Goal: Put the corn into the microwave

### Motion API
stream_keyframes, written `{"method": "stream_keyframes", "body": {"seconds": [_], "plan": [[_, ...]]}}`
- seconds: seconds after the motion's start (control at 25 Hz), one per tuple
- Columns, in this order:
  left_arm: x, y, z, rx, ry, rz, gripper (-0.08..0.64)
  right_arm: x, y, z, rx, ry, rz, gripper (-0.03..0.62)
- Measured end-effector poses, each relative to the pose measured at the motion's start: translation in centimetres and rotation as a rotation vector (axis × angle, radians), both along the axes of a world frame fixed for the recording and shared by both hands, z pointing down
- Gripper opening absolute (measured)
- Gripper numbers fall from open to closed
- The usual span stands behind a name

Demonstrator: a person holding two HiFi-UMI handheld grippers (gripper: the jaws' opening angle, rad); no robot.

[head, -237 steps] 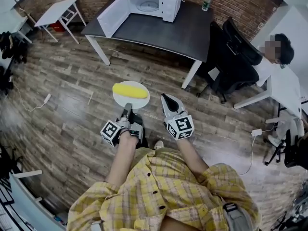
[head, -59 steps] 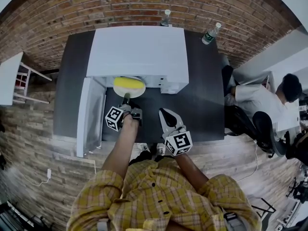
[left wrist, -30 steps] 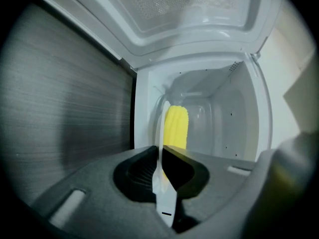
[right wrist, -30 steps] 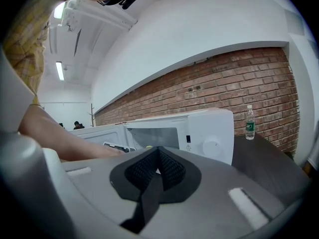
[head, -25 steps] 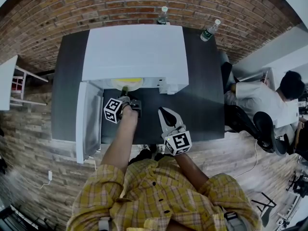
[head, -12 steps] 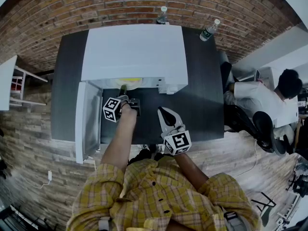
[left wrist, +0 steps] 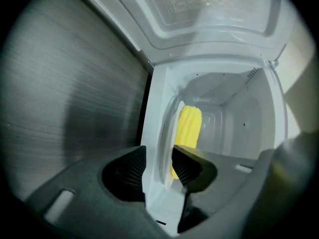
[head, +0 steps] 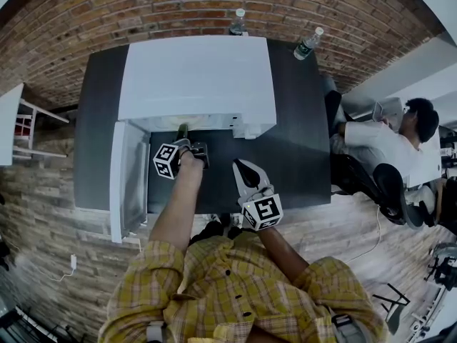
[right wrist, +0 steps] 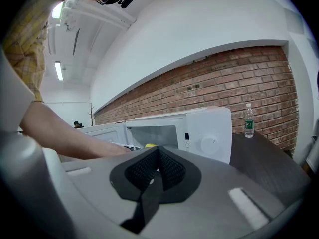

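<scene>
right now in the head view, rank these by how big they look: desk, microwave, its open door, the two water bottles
1. desk
2. microwave
3. open door
4. left water bottle and right water bottle: they look alike, so they are not ranked

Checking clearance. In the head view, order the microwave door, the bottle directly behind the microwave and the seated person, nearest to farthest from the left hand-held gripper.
1. microwave door, just left of the left hand-held gripper.
2. bottle, behind the microwave.
3. seated person, far right.
</scene>
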State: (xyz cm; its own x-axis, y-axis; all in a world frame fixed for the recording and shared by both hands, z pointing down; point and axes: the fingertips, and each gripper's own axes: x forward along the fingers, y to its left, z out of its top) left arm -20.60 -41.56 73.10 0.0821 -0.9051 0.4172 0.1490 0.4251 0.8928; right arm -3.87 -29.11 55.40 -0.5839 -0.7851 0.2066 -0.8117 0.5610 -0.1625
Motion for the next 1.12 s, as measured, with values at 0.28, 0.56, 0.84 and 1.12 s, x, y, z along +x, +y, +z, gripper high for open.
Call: {"method": "stream_keyframes", "body": {"seconds": [0.28, 0.56, 0.84, 1.12], "plan": [[0.1, 0.2, -0.5, 0.020, 0.016, 0.013, 0.166, 0.2, 0.3, 0.0, -0.001, 0.001, 0.001, 0.002], [0.0, 0.7, -2.0, 0.057, -0.004, 0.042, 0.166, 0.0, 0.6, -0.2, 0.007, -0.002, -0.006, 0.002], [0.5, 2.0, -4.2, 0.102, -0.063, 0.109, 0.054, 0.2, 1.1, -0.7, 0.014, -0.008, -0.008, 0.002], [1.5, 3.8, -6.7, 0.178, -0.158, 0.191, 0.000, 1.1, 1.7, -0.9, 0.023, 0.002, 0.006, 0.002]]}}
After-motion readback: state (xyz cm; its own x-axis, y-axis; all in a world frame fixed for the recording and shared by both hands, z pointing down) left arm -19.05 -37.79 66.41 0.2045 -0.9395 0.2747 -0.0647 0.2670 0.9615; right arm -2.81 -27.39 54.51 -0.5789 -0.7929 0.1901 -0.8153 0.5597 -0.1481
